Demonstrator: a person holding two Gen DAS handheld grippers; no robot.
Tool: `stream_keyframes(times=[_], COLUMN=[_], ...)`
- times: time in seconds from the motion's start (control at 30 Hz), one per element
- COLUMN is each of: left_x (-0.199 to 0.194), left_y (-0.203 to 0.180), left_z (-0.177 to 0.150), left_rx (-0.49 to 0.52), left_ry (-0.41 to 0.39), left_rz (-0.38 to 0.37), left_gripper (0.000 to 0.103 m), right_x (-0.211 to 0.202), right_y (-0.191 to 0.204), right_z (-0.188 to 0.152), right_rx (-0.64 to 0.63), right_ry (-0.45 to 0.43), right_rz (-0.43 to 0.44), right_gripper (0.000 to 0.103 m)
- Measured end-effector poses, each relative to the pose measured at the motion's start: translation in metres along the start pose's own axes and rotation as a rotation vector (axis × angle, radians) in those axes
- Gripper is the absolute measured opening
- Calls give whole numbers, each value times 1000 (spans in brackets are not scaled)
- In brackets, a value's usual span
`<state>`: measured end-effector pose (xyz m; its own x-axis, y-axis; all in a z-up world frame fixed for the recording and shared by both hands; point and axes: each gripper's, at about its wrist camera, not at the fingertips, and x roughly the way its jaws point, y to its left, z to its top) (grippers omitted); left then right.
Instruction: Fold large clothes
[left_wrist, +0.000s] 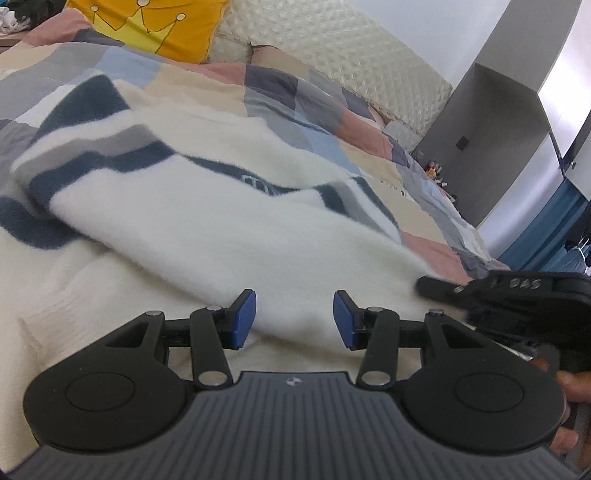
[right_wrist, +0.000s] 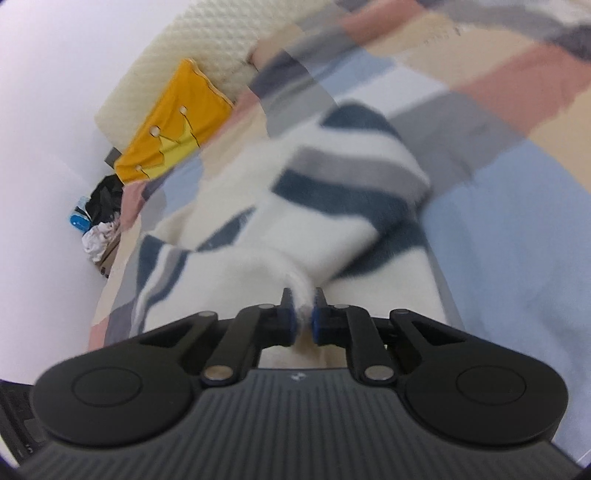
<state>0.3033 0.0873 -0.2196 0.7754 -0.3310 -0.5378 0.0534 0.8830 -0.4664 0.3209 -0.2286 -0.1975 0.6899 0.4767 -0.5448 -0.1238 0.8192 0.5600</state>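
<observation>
A large white fuzzy sweater (left_wrist: 207, 221) with navy and grey stripes lies partly folded on the bed. My left gripper (left_wrist: 294, 319) is open and empty, its blue pads just above the sweater's white body. My right gripper (right_wrist: 303, 319) is shut on a bunched white edge of the sweater (right_wrist: 258, 236) and lifts it, so a striped part folds over the rest. The right gripper also shows in the left wrist view (left_wrist: 517, 295) at the right edge, on the sweater's edge.
The bed has a patchwork quilt (left_wrist: 288, 99) in pink, blue, grey and beige. A yellow crown pillow (left_wrist: 147, 26) and a cream quilted headboard (left_wrist: 332, 48) are at the far end. A grey cabinet (left_wrist: 491, 129) stands beside the bed. Clutter (right_wrist: 99, 214) lies by the wall.
</observation>
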Motion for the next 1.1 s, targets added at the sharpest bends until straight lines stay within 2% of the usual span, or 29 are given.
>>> stream_keyframes(times=[0.1, 0.17, 0.33, 0.53, 0.8, 0.87, 1.0, 1.1], left_x=[-10, -16, -21, -26, -51, -60, -82, -99], left_y=[2, 3, 14, 23, 27, 29, 31, 31], left_z=[1, 0, -4, -4, 0, 0, 2, 2], left_rx=[0, 3, -44, -61, -63, -77, -81, -67], left_ry=[-24, -35, -24, -20, -11, -13, -19, -18], left_rz=[5, 15, 31, 57, 68, 68, 75, 87], left_gripper=[52, 52, 52, 52, 52, 52, 52, 52], right_x=[-7, -6, 13, 26, 16, 9, -6, -19], right_y=[-4, -11, -37, -54, -48, -45, -38, -36], right_z=[7, 8, -3, -13, -13, -14, -17, -22], right_rx=[6, 17, 91, 162, 127, 102, 44, 28], right_ry=[-17, -13, 62, 103, 91, 83, 79, 75], right_rz=[3, -41, -132, -136, -113, -120, -134, -141], right_gripper=[11, 11, 11, 11, 16, 21, 24, 46])
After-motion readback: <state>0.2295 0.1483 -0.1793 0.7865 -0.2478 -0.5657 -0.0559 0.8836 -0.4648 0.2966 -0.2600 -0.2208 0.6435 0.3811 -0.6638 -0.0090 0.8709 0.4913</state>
